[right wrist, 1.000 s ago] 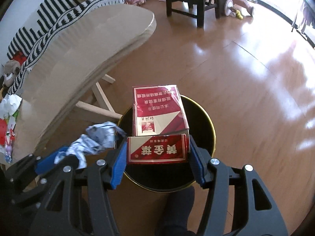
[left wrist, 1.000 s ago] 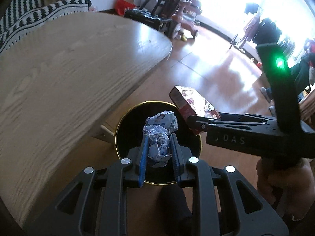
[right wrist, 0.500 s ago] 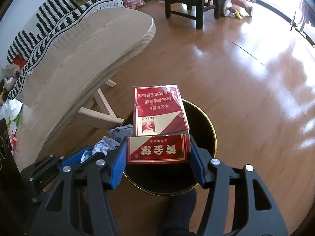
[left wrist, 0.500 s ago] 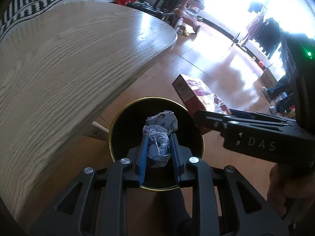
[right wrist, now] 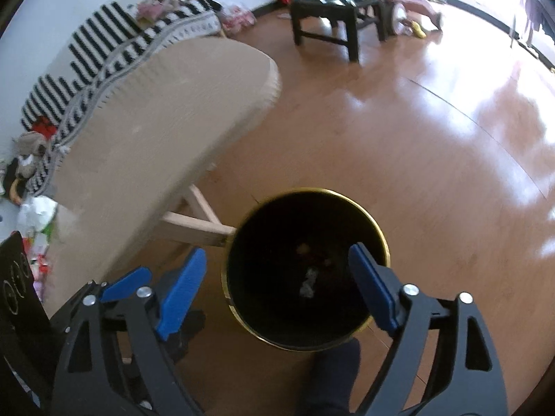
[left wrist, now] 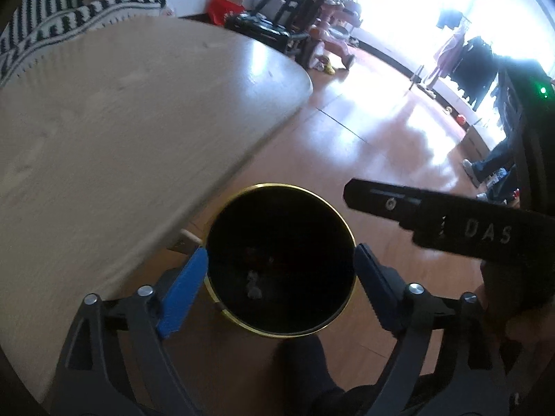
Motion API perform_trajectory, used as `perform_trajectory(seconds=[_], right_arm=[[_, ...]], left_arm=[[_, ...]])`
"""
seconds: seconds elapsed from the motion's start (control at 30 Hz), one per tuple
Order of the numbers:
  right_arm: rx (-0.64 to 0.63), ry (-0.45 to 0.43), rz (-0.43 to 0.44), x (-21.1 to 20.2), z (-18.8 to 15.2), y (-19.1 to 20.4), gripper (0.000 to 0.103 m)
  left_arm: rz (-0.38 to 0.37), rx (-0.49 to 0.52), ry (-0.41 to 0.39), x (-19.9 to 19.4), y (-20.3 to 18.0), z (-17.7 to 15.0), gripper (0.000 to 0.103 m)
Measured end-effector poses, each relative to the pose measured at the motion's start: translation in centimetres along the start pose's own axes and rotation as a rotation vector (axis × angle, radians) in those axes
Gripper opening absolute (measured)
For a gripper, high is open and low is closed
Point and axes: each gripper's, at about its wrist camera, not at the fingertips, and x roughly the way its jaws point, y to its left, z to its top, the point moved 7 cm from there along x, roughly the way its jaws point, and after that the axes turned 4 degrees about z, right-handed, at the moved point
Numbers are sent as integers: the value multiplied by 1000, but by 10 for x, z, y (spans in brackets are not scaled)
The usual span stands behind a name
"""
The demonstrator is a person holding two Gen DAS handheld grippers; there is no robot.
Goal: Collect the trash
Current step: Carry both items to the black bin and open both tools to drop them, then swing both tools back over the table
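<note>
I see pale crumpled trash (left wrist: pixel 253 286) lying deep in the black, gold-rimmed bin (left wrist: pixel 242 194) beside the bench (left wrist: pixel 121 121). Left claw (left wrist: pixel 281 287) and right claw (right wrist: pixel 277 287), tilted downward above it, have just been opening; both empty.

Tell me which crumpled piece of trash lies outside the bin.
The white crumpled paper at the far left, beside the wooden table. The other, a pale wad, lies at the bottom of the black gold-rimmed bin.
</note>
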Motion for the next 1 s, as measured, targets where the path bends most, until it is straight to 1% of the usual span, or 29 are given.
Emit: perform_trajectory(seconds=[0.1,0.17,0.23,0.33,0.4,0.5,0.57,0.6,0.73,0.8,0.87,0.9,1.0], right_arm=[[-68,-71,21,-23,10,27,85],[-129,-121,40,-38,14,53,86],[-201,-174,60,-52,17,85,90],[-282,-204,103,-61,17,131,92],[-328,-196,139,-58,15,164,92],[-390,-170,184,-44,7,214,92],[-422,-133,219,-31,1,250,92],[-436,-121,234,-26,-2,268,92],[-529,-80,281,-6,-26,336,92],[-570,-59,306,5,-38,370,92],[-603,-40,325,14,-49,394,92],[-624,-27,338,20,-56,411,92],[-671,-1,356,34,-74,439,92]], left_arm=[[-6,-12,-39,-31,10,3,86],[-10,-13,-71,-58,21,4,89],[26,-25,-116,-84,41,4,89],[94,-62,-174,-121,80,2,91],[159,-98,-207,-143,114,-2,91],[234,-151,-218,-166,156,-14,91],[287,-206,-222,-187,193,-30,91],[302,-221,-224,-192,204,-36,91],[410,-311,-242,-230,262,-65,91],[450,-363,-249,-249,289,-84,91],[481,-408,-254,-265,320,-99,91],[494,-425,-256,-270,329,-104,91],[535,-492,-254,-288,359,-133,91]])
